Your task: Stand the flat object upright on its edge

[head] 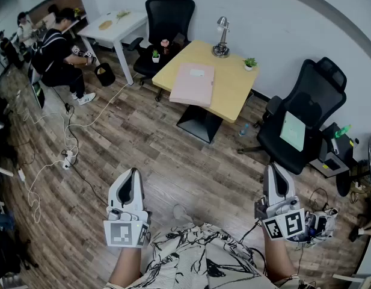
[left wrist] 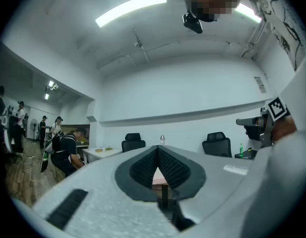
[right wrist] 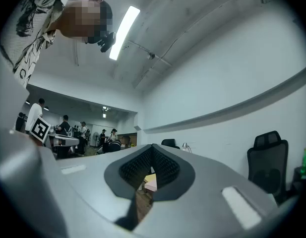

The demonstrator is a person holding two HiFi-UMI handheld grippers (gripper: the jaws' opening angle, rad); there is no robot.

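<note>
In the lower left of the head view, the left gripper [head: 134, 174] is held out level above the wooden floor [head: 161, 149]. Its jaws are pressed together with nothing between them. In the lower right, the right gripper [head: 274, 170] points ahead and tilts slightly upward, its jaws likewise closed and empty. Both sit just ahead of the person's patterned shirt [head: 191, 257], well apart from the yellow table [head: 236, 92].

The room holds one white table [head: 116, 24] at upper left and one yellow table at upper centre. There are two black office chairs, one [head: 167, 11] behind the yellow table and one [head: 305, 110] to its right. There is also one desk lamp [head: 221, 38] and two small plants [head: 250, 62].

The flat object is a pale pink folder [head: 192, 84]. It is rectangular, with a small white label near its far edge, and lies flat on the left part of the yellow table.
</note>
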